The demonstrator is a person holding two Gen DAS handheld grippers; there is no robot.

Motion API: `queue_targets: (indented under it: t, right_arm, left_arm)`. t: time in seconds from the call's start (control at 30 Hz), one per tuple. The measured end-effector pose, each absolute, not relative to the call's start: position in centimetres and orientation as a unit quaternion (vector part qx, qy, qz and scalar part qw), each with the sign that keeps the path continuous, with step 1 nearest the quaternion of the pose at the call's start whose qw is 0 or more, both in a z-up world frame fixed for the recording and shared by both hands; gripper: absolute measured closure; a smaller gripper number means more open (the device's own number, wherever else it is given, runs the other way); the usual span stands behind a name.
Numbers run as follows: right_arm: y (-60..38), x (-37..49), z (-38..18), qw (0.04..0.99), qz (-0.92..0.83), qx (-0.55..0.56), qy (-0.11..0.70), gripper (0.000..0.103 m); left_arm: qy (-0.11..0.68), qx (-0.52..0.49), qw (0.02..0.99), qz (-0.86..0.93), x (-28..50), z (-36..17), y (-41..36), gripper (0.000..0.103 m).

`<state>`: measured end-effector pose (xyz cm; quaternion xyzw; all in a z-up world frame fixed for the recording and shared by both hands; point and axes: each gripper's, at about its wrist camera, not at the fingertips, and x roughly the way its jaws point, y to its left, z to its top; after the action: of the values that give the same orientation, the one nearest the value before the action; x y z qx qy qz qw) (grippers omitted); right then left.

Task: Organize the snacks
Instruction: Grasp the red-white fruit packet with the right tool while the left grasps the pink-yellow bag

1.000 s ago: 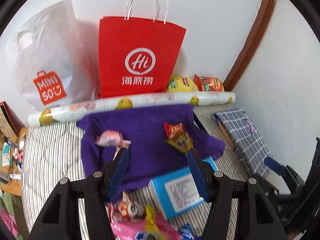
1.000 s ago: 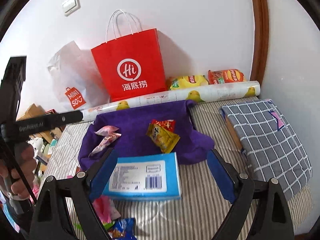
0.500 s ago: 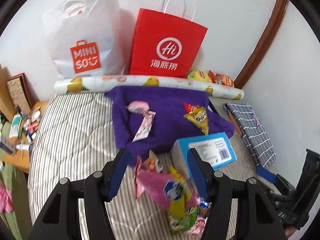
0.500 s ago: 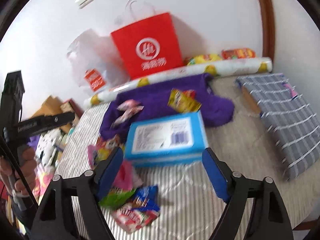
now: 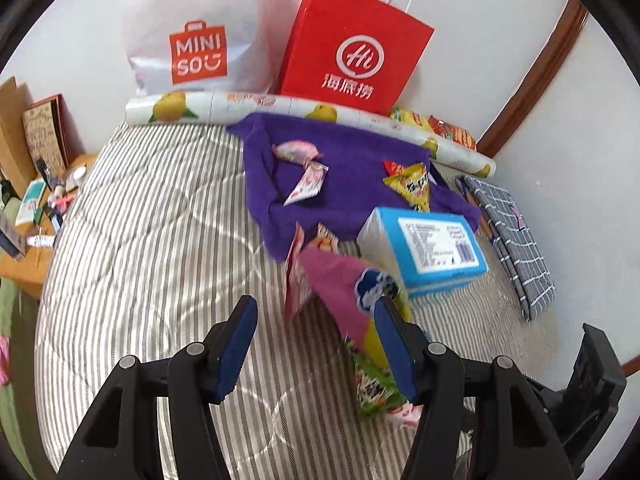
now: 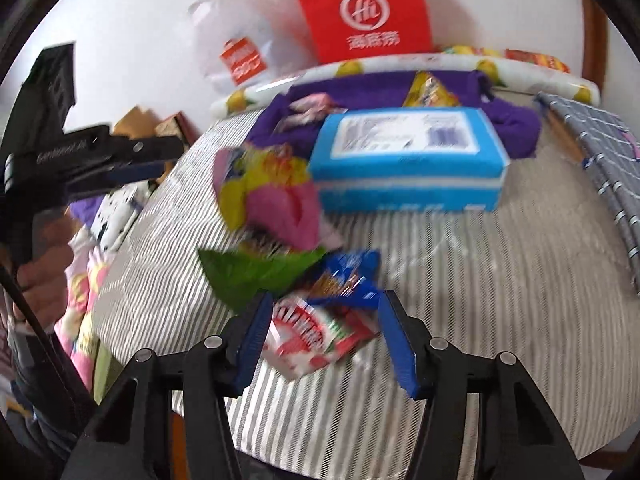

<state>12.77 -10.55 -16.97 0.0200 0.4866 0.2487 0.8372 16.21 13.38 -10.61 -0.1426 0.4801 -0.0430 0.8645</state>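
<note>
The left gripper (image 5: 316, 340) hangs with jaws spread, empty, over the striped bed (image 5: 140, 248). The right gripper (image 6: 324, 340) is also spread, straddling one red-and-white snack packet (image 6: 312, 334) near the bed's front edge. Beyond lie one pink packet (image 6: 276, 204), one blue box (image 6: 408, 160) and one purple cloth (image 5: 352, 184) carrying three snacks. Two shopping bags stand against the white wall at the far edge.

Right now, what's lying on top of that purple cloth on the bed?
On the purple cloth lie two pink snack packets and a yellow chip bag. The blue box covers the cloth's near edge, so anything beneath it is hidden.
</note>
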Motion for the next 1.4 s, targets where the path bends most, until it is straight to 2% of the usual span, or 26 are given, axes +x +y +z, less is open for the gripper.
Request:
queue_targets:
  t: [0.17, 0.43, 0.63, 0.7, 1.13, 1.2, 1.27, 1.3, 1.4]
  right_arm:
    - [-9.1, 12.1, -18.7, 0.825, 0.256, -0.005, 0.503, 0.047]
    - [-8.1, 13.2, -20.4, 0.825, 0.263, -0.017, 0.5, 0.028]
    - [-8.9, 13.0, -20.2, 0.806, 0.312, 0.002, 0.503, 0.027]
    - [-9.1, 12.6, -20.2, 0.798, 0.328, 0.004, 0.505, 0.024]
    - [-5.3, 11.4, -21.0, 0.817, 0.29, -0.108, 0.486, 0.02]
    - [-4.6, 11.2, -21.3, 0.821, 0.286, -0.131, 0.477, 0.021]
    - [-4.8, 11.0, -21.4, 0.825, 0.283, -0.141, 0.468, 0.03]
    - [-5.0, 10.9, -21.2, 0.827, 0.286, -0.136, 0.464, 0.04]
    - [-6.0, 11.0, -20.9, 0.829, 0.29, -0.122, 0.462, 0.047]
  left_arm:
    - [0.485, -0.149, 0.86, -0.048, 15.4, -11.5, 13.6, 0.044]
    - [0.489, -0.152, 0.858, -0.046, 14.8, -12.1, 13.9, 0.044]
    - [0.492, -0.144, 0.857, -0.052, 14.6, -12.6, 13.6, 0.044]
    - [0.494, -0.149, 0.855, -0.053, 14.5, -12.8, 13.7, 0.044]
    - [0.503, -0.146, 0.85, -0.051, 14.3, -13.7, 13.6, 0.044]
    - [0.504, -0.145, 0.85, -0.05, 14.1, -13.9, 13.7, 0.044]
    - [0.505, -0.145, 0.849, -0.05, 13.9, -14.2, 13.7, 0.044]
    - [0.507, -0.144, 0.849, -0.049, 13.8, -14.4, 13.7, 0.044]
    - [0.509, -0.142, 0.847, -0.046, 13.8, -14.6, 13.8, 0.044]
